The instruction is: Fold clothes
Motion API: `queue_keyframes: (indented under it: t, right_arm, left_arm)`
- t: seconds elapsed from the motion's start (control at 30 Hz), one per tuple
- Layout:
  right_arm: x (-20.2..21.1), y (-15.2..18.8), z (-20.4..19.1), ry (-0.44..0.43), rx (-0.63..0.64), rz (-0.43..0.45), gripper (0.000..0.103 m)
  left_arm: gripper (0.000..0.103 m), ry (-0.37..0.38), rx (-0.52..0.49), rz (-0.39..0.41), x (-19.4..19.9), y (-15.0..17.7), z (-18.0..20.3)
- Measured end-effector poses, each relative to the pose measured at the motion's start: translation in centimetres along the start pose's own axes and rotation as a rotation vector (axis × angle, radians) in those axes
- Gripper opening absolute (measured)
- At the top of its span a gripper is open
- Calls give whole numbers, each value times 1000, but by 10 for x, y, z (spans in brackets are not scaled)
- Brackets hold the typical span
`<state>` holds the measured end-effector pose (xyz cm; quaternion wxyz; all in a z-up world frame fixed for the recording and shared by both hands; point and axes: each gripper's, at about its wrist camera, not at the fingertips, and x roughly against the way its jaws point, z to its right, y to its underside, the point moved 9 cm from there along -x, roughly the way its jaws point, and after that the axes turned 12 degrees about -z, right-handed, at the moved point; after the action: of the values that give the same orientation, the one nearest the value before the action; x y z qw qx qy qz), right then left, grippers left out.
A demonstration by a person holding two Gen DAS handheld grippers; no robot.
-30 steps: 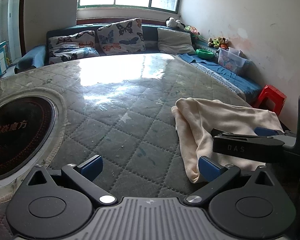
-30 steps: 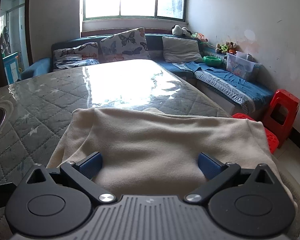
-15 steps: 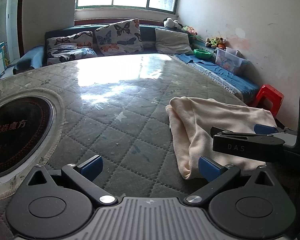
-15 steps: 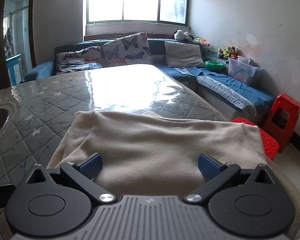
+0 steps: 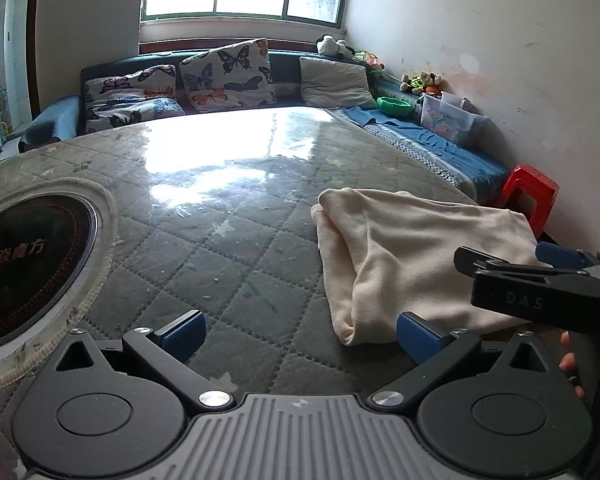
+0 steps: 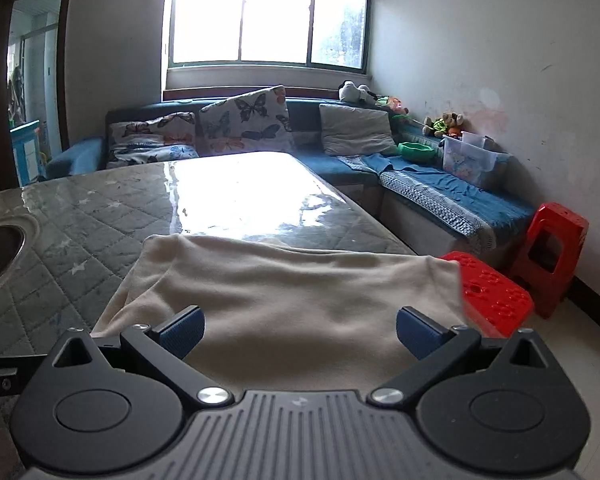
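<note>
A cream garment [image 5: 404, 256] lies folded at the right edge of the quilted round table [image 5: 228, 208]. It also fills the near part of the right wrist view [image 6: 300, 300]. My left gripper [image 5: 300, 334] is open and empty, just above the table, with its right blue pad beside the garment's near corner. My right gripper [image 6: 298, 332] is open and empty, held just over the garment's near edge. It also shows from the side in the left wrist view [image 5: 540, 280], to the right of the garment.
A round black hotplate [image 5: 28, 256] is set into the table at the left. Red plastic stools [image 6: 552, 256] stand on the floor to the right. A blue sofa with cushions [image 5: 224, 76] and a clear storage box [image 5: 448, 116] line the far walls.
Both grippers have drawn back and risen a little from the garment. The garment lies as before. Jaws stay open.
</note>
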<state>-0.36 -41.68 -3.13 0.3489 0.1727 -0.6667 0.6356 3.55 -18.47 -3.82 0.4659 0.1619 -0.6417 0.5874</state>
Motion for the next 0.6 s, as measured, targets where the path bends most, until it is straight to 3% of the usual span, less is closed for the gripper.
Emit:
queue_keyframes:
  t: [0.6]
  right_arm:
    - [32,33,8,-41,-54,13,103]
  left_arm:
    - [103,13,-19,9,10,14,10]
